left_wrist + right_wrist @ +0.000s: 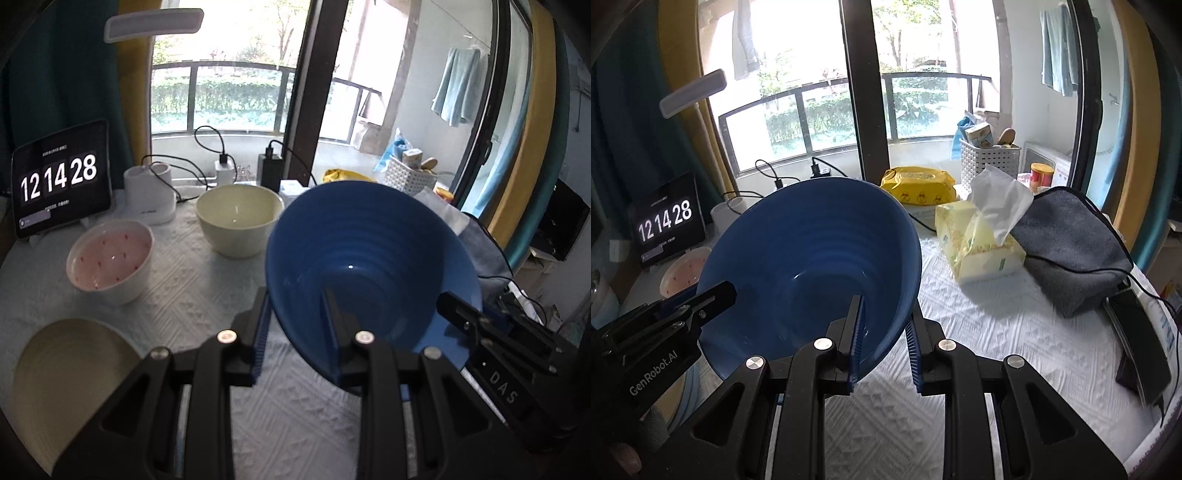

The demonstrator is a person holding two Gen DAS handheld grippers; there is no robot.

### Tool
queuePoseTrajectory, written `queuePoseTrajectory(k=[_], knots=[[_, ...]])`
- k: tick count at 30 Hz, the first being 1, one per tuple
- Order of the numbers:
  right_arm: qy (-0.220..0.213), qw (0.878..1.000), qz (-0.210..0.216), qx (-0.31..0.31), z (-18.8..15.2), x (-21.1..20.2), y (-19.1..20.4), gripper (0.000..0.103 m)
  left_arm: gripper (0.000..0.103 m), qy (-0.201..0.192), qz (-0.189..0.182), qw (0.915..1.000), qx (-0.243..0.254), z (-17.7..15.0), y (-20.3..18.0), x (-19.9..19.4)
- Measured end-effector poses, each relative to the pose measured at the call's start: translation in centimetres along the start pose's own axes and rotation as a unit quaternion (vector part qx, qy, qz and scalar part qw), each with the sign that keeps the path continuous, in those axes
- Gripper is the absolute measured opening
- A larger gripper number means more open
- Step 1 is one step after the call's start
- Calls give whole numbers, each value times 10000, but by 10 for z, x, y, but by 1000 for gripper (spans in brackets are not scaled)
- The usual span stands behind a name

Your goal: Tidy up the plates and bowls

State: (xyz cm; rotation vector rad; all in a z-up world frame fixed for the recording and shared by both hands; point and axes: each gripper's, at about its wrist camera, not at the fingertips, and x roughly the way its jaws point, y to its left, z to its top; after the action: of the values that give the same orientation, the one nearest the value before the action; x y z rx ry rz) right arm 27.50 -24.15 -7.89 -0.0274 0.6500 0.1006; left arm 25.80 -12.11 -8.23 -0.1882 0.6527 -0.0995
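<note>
A large blue ribbed bowl (369,258) hangs tilted above the white textured cloth, gripped from both sides. My left gripper (295,314) is shut on its near left rim, one finger inside and one outside. My right gripper (886,314) is shut on the opposite rim of the blue bowl (812,266) the same way. Each gripper shows at the edge of the other's view: the right gripper (458,306), the left gripper (716,295). On the cloth stand a pink-lined white bowl (110,254), a cream bowl (238,218) and a cream plate (66,376).
A tablet clock (61,181), a white lamp base (149,195) and chargers line the back left. On the right lie a tissue pack (979,243), a yellow wipes pack (919,184), a white basket (990,162), a grey pouch (1071,247) and a phone (1141,339).
</note>
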Motion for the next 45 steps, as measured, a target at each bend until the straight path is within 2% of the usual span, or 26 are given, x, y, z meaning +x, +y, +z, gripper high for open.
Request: queuePoseTrajectory(k=[18,24,30,38,41,43,45], knots=[[454,9988,165,-109,-35,-12,35,24,28,230,70,9996,-159,-28,29,-28],[664,9976,183,-42,-43,-7,37,30,28,444,73,9990,-83,-40,29,-25],[808,9965,182,55,-50,-3,31,31,29,551,18,9985,-69,-45,28,-25],[610,9979,86,178,-42,-12,21,36,32,400,181,9990,-39,-38,35,-34],[519,9985,55,176,-36,-18,19,36,37,282,167,9995,-9,-34,37,-41],[459,9988,53,167,-31,-22,20,37,46,136,111,9998,-19,-30,39,-49],[403,9991,60,136,-27,-25,22,37,46,35,114,9999,-17,-26,41,-54]])
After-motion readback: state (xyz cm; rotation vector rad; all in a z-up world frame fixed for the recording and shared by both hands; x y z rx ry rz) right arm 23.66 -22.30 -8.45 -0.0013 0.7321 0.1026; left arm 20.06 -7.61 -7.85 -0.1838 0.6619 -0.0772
